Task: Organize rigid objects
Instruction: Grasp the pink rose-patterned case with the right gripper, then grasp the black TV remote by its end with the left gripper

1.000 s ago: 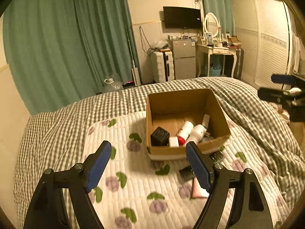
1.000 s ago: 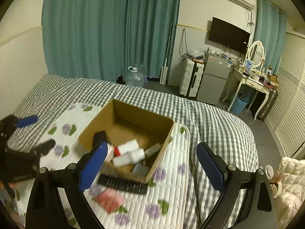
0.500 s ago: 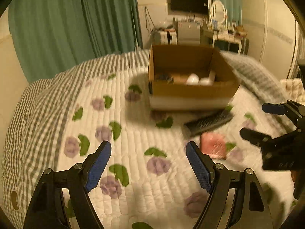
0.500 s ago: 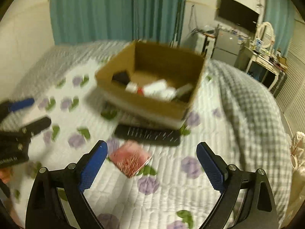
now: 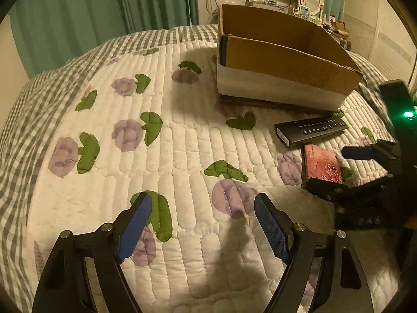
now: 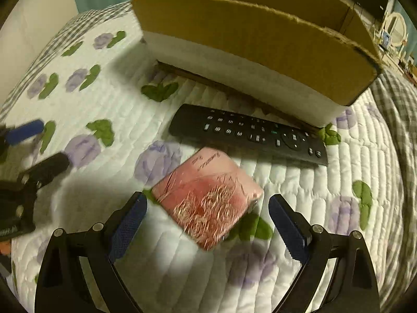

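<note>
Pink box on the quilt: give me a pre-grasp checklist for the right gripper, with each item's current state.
1. Right gripper open: ok, both pads spread wide.
2. Pink box between the pads: ok, it lies in the gap, though turned diagonal to them.
3. Pads touching the box: cannot tell; the image is blurred there.
4. Remote out of the grasp path: ok, it lies beyond the box, apart from it.
5. Left gripper out of the way: ok, open, over bare quilt and holding nothing.
6. Room in the cardboard box: cannot tell, its interior is hidden from both views.
</note>
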{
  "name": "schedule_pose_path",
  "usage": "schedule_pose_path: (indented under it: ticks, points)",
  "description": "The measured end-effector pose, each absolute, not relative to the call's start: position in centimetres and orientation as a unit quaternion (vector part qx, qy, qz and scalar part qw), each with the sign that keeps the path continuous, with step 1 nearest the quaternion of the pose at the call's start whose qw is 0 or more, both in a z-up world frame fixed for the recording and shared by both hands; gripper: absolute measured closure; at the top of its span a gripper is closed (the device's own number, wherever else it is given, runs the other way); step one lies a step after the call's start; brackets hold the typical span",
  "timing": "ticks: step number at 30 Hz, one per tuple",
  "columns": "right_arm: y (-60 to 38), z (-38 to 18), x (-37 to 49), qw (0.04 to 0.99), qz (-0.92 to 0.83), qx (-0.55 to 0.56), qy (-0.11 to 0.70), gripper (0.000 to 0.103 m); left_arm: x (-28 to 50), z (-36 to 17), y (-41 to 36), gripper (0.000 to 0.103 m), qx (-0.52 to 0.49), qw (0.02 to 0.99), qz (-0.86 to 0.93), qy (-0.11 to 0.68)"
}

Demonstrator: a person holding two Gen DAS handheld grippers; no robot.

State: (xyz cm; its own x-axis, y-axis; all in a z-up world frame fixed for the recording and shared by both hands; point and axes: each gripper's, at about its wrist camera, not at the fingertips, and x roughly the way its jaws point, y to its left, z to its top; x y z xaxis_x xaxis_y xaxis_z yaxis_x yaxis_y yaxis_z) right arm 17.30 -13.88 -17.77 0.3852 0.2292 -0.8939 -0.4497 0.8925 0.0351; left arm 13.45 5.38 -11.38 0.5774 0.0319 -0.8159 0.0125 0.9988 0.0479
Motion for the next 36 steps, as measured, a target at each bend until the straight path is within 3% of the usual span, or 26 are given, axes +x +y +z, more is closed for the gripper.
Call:
schedule_pose_path:
  ticks: [8,17,23,36]
  points:
    - [-13.9,-19.1,18.5,0.81,0.209,-0.091,0.54,0.008,13.6,-11.9,4.8,0.02,0.039,0.884,0.012,0.465]
    - [-19.6,-15.8,15.2,0.842,0.176,-0.009,0.509,0.009,15.1,-10.5,2.0,0.02,0.083,0.887,-0.018,0.455]
    - [-23.8,-13.8,16.4,0.866,0.109,-0.013,0.488,0.009,19.1,-9.5,-2.7,0.02,0.138,0.885,-0.073,0.439]
    - [-27.1,-13.5,18.2,0.875,0.088,0.043,0.474,0.009,23.8,-14.6,-11.5,0.021,0.263,0.853,-0.166,0.42]
